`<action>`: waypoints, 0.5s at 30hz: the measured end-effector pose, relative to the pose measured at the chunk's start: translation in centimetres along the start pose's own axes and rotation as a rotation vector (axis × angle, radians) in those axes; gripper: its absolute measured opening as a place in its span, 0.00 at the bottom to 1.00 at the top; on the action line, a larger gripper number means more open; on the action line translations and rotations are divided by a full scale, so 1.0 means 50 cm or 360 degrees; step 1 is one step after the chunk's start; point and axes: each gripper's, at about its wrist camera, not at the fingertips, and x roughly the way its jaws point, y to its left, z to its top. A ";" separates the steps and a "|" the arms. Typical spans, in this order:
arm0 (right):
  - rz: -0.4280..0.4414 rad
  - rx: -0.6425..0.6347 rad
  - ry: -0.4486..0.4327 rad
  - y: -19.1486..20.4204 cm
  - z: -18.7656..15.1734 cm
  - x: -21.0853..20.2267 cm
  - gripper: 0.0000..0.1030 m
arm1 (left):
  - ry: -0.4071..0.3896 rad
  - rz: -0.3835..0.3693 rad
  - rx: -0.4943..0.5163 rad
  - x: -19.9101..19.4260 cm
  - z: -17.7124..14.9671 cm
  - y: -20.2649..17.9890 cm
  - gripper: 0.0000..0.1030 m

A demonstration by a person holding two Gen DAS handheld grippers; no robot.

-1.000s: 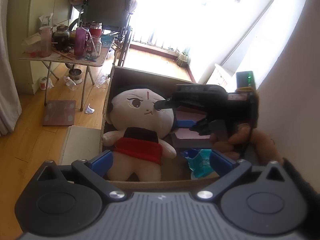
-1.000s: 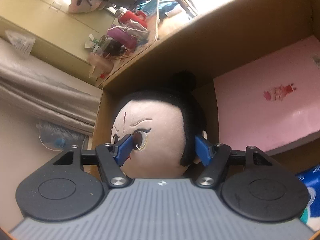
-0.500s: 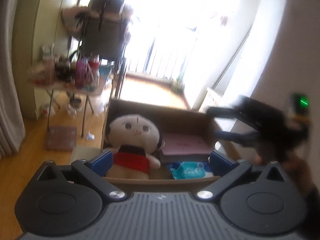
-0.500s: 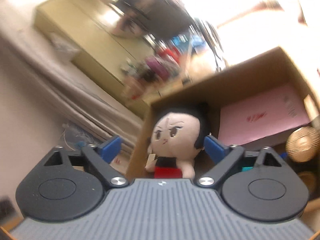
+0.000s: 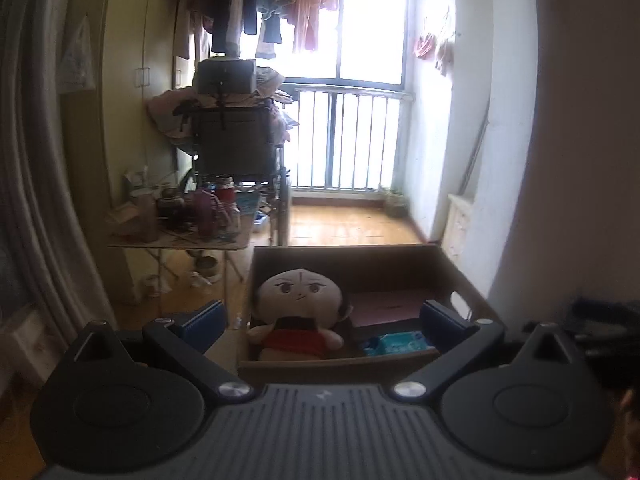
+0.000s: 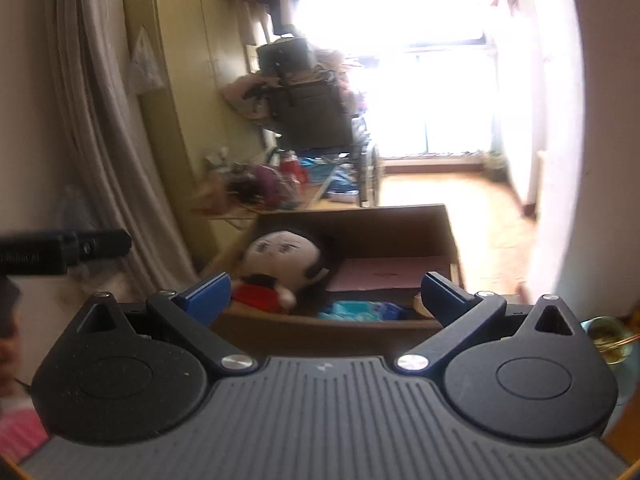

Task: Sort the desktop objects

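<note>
An open cardboard box (image 5: 340, 258) (image 6: 360, 220) holds a plush doll (image 5: 298, 312) (image 6: 280, 260) with a black hairdo and a red top, leaning against the box's left side. A pink book (image 5: 390, 306) (image 6: 388, 274) lies to the doll's right, and a blue packet (image 5: 396, 342) (image 6: 360, 310) in front of the book. My left gripper (image 5: 322, 320) is open and empty, back from the box's near wall. My right gripper (image 6: 324, 300) is open wide, also empty and short of the box. The left gripper's dark body (image 6: 60, 252) shows at the right wrist view's left edge.
Beyond the box stand a cluttered folding table (image 5: 180, 240) with bottles and a loaded wheelchair (image 5: 236, 144). A wardrobe (image 5: 120, 120) and curtain (image 6: 92, 120) line the left, a white wall (image 5: 560, 160) the right. A brass-coloured object (image 6: 604, 340) sits at the right wrist view's edge.
The right gripper let go of the doll's head, opened wide and drew back and up out of the box. The left gripper also pulled back and up; the box looks smaller.
</note>
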 end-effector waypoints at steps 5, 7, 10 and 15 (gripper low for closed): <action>-0.0130 -0.0032 0.0018 0.025 -0.016 -0.013 0.99 | -0.0047 0.0052 -0.0014 -0.027 0.000 -0.010 1.00; -0.0185 -0.0086 -0.0017 0.039 -0.013 -0.018 0.99 | -0.0059 0.0050 -0.0030 -0.036 0.004 -0.008 1.00; -0.0192 -0.0164 -0.0068 0.057 -0.002 -0.028 0.99 | -0.0022 0.0018 -0.0001 -0.034 0.009 -0.006 1.00; -0.0100 -0.0086 0.0077 0.057 0.008 -0.006 0.99 | 0.0174 0.0062 0.0068 0.008 0.002 -0.011 1.00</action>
